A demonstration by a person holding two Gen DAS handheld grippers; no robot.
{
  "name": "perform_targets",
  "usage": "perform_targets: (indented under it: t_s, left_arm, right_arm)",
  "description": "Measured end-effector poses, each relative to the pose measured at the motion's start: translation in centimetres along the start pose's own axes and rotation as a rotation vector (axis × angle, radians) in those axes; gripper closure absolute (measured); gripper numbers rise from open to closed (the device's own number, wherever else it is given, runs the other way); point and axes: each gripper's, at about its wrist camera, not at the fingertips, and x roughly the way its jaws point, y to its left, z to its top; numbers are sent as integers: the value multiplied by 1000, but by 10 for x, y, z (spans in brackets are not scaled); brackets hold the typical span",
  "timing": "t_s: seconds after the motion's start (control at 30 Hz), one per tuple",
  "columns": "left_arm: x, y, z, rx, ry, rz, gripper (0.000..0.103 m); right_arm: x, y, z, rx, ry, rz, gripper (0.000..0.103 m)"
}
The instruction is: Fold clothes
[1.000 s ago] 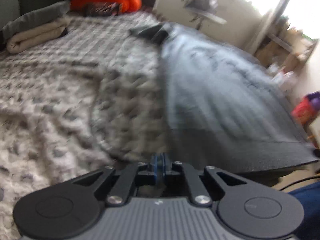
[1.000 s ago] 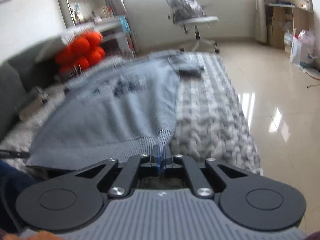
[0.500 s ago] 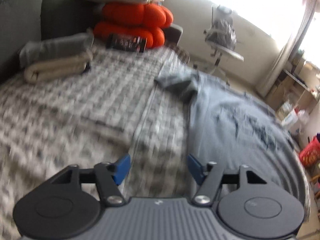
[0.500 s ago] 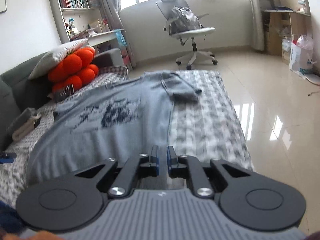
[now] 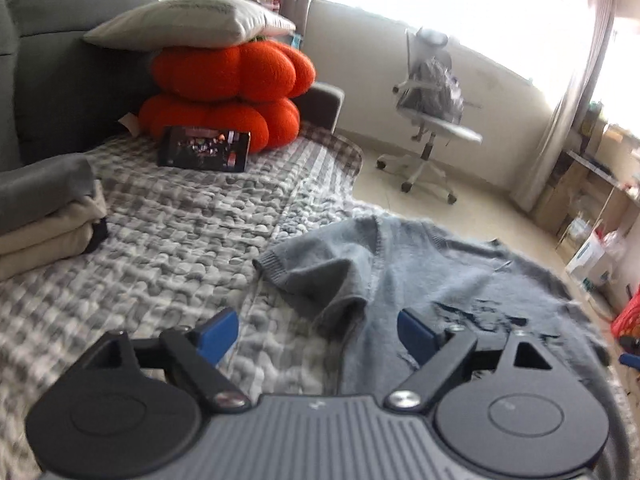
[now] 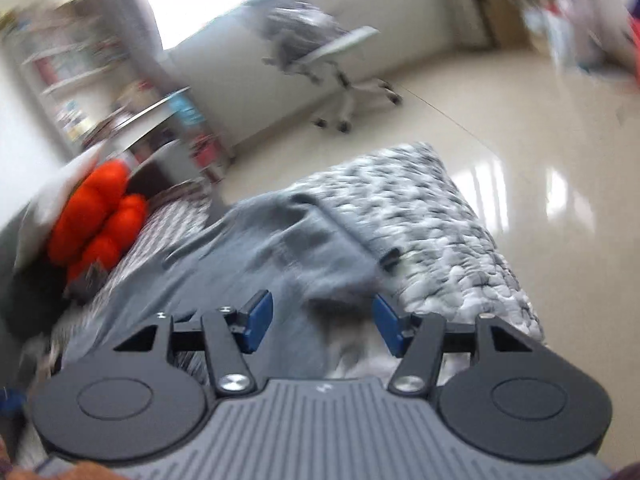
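A grey-blue knit sweater with a dark chest print lies spread flat on the grey-and-white quilt. Its near sleeve lies bunched just ahead of my left gripper. The left jaws are opening, with nothing pressed between the blue pads. In the blurred right wrist view the sweater lies ahead, and its other sleeve is folded near the right gripper. The right jaws are opening too, above the cloth and not gripping it.
Folded grey and beige clothes are stacked at the left on the quilt. Orange cushions under a grey pillow and a dark box sit at the sofa's far end. A white office chair stands on the shiny tiled floor.
Both grippers let go of the sweater's hem and opened wide. Both moved forward along the sweater toward its sleeves, and the right view has rolled.
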Motion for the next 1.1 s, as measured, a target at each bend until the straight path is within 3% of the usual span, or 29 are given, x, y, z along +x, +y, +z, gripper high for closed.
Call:
perform_targets:
  t_s: [0.2, 0.33, 0.47, 0.57, 0.67, 0.7, 0.73, 0.77, 0.83, 0.9, 1.0, 1.1]
  left_arm:
    - [57, 27, 33, -91, 25, 55, 15]
    - [92, 41, 49, -112, 42, 75, 13]
    - [127, 49, 45, -128, 113, 92, 13]
    - [143, 49, 38, -119, 135, 66, 13]
    - [149, 39, 34, -75, 103, 94, 14]
    - [151, 35, 34, -55, 93, 110, 19]
    - [152, 31, 35, -34, 83, 123, 35]
    - [152, 28, 36, -16, 76, 130, 46]
    - [152, 23, 41, 5, 74, 109, 86]
    - [147, 16, 49, 65, 50, 167, 99]
    - [134, 17, 69, 124, -45, 198, 99]
    - [133, 30, 89, 85, -63, 181, 99]
  right_arm:
    - [41, -27, 35, 93, 11, -28, 43]
    - [61, -22, 40, -1, 33, -43, 41]
    - [60, 0, 26, -197, 17, -63, 42]
    - [61, 10, 16, -303, 13, -73, 51]
    - [66, 20, 10, -387, 15, -75, 73]
    - [69, 27, 10, -424, 18, -81, 89]
    - [70, 33, 10, -466, 22, -104, 98]
    - [76, 40, 11, -515, 24, -140, 98]
    - [82, 50, 11, -591, 37, -179, 98]
    - [83, 54, 14, -628, 23, -221, 99]
    - [80, 53, 26, -664, -45, -311, 99]
    - [82, 53, 41, -676, -76, -344, 99]
